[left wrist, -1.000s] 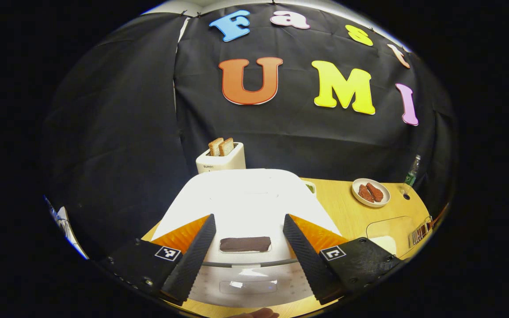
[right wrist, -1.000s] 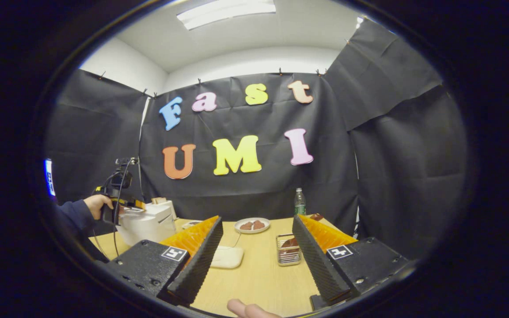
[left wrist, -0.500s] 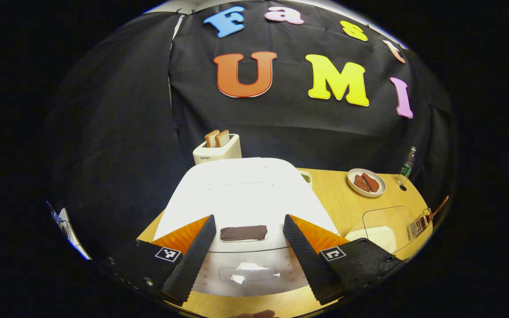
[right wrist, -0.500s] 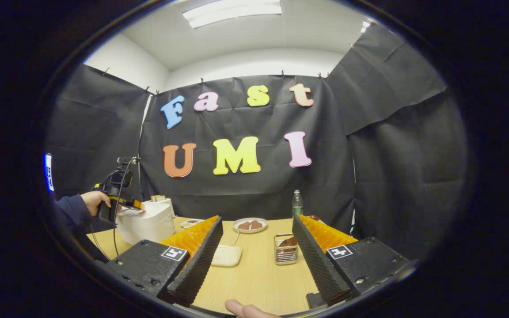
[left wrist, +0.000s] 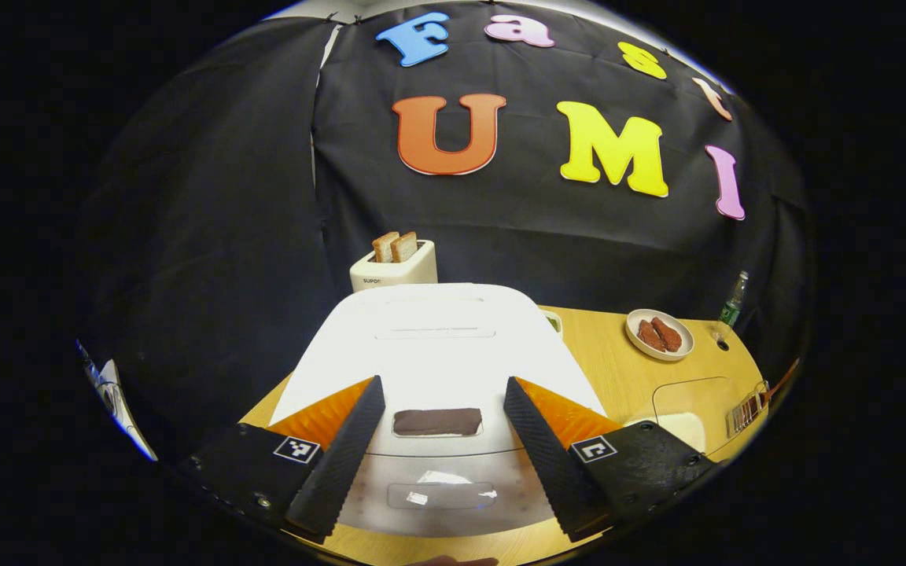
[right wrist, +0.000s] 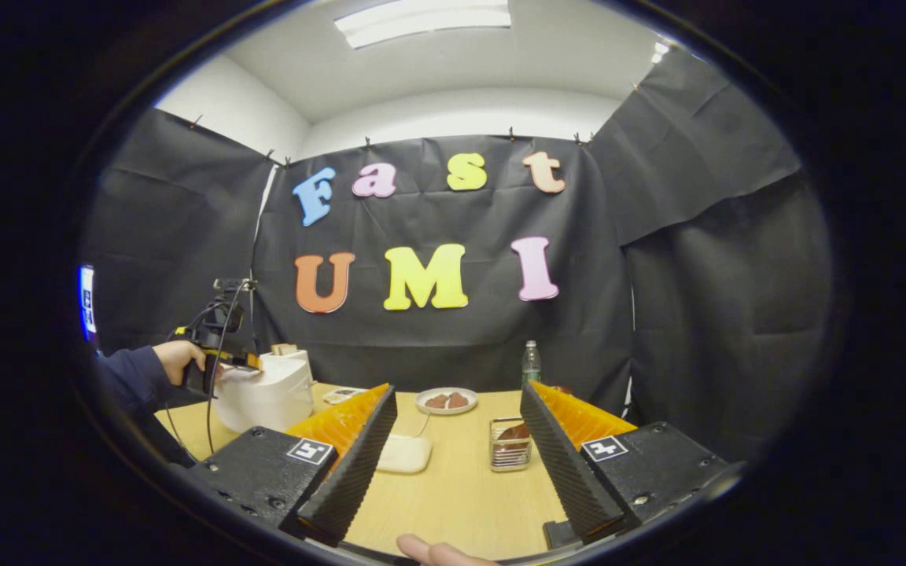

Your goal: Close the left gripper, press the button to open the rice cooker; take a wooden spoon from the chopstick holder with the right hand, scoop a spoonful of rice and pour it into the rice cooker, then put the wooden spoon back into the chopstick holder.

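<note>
— White plastic under the left gripper [left wrist: 437, 448], is that the rice cooker [left wrist: 437, 354]?

— Yes. Its lid is down, and it sits right ahead of and beneath the spread fingers, which stand well apart with nothing between them. The dark panel [left wrist: 437, 422] on the lid lies in the gap between the fingertips, and the clear button [left wrist: 441, 495] on the front sits lower, nearer the camera. I cannot tell whether the fingers touch the lid.

— What lies beyond the cooker?

— A toaster [left wrist: 394, 271] with two bread slices standing in it, straight ahead past the lid. Off to the right of the fingers are a plate of reddish food [left wrist: 660, 335], a bottle [left wrist: 732, 303], a clear container of rice [left wrist: 689, 409] and the edge of a wire chopstick holder [left wrist: 748, 409].

— And the right gripper [right wrist: 457, 464]?

— Also spread wide, empty, hovering above the wooden table [right wrist: 461, 495]. The chopstick holder [right wrist: 510, 448] stands just ahead between its fingers, close to the right one, with a wooden spoon [right wrist: 514, 431] in it. The rice container [right wrist: 402, 453] is ahead beside the left finger. Far off to the left, a hand [right wrist: 178, 360] in a dark sleeve holds the other gripper at the cooker [right wrist: 264, 397].
</note>
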Action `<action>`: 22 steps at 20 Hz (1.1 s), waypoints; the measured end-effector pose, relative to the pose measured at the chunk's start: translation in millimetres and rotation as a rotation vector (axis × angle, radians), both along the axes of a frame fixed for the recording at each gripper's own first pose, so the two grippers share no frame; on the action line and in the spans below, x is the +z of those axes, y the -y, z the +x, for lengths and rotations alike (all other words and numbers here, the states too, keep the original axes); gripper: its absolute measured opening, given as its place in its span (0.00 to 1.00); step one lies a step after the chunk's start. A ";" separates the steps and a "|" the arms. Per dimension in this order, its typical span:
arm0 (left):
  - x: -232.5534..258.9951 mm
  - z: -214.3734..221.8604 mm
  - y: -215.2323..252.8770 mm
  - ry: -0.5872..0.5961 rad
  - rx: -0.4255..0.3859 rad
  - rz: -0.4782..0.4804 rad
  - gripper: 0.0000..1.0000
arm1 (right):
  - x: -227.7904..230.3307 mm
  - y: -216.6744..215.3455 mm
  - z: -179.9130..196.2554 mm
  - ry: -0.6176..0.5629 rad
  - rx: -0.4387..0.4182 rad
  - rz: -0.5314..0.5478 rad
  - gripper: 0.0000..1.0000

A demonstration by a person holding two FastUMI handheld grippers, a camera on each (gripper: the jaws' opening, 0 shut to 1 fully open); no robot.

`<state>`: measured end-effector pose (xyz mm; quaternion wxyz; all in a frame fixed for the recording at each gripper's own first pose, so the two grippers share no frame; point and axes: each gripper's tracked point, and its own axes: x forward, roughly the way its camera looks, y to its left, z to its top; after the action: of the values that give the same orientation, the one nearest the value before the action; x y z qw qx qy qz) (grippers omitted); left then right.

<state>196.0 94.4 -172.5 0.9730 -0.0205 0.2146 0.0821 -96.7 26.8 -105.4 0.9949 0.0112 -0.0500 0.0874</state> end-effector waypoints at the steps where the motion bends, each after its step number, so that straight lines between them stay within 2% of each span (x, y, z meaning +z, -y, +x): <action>1: 1.4 1.3 -1.0 0.026 0.011 0.015 1.00 | 0.8 1.6 -0.9 0.003 -0.007 -0.003 1.00; 4: 3.5 -2.2 1.9 0.102 0.027 0.045 0.98 | 2.7 2.3 -1.4 0.007 -0.010 0.000 1.00; 5: 3.9 -5.6 3.1 0.118 0.031 0.041 0.98 | 2.0 2.2 -0.5 0.004 -0.011 0.001 0.96; 8: 19.2 -20.7 4.5 0.177 0.035 0.069 0.96 | 1.5 3.1 3.5 -0.009 -0.020 -0.003 0.96; 9: 30.3 -26.5 4.3 0.201 0.034 0.082 0.97 | 5.2 4.7 5.2 -0.007 -0.031 -0.008 0.99; 17: 119.4 -125.1 32.8 0.383 -0.027 0.046 0.96 | 30.9 -5.1 6.1 0.018 -0.059 0.001 0.99; 20: 135.4 -159.2 40.0 0.401 -0.042 0.039 0.96 | 41.5 -12.2 1.1 0.037 -0.066 -0.014 1.00; 22: 145.7 -177.9 53.9 0.415 -0.095 0.028 0.96 | 47.3 -14.5 0.5 0.043 -0.083 -0.017 1.00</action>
<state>18.1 40.5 -26.8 0.9993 -0.0134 0.0092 0.0334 -96.2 41.3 -58.1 0.9964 -0.0013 -0.0712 0.0465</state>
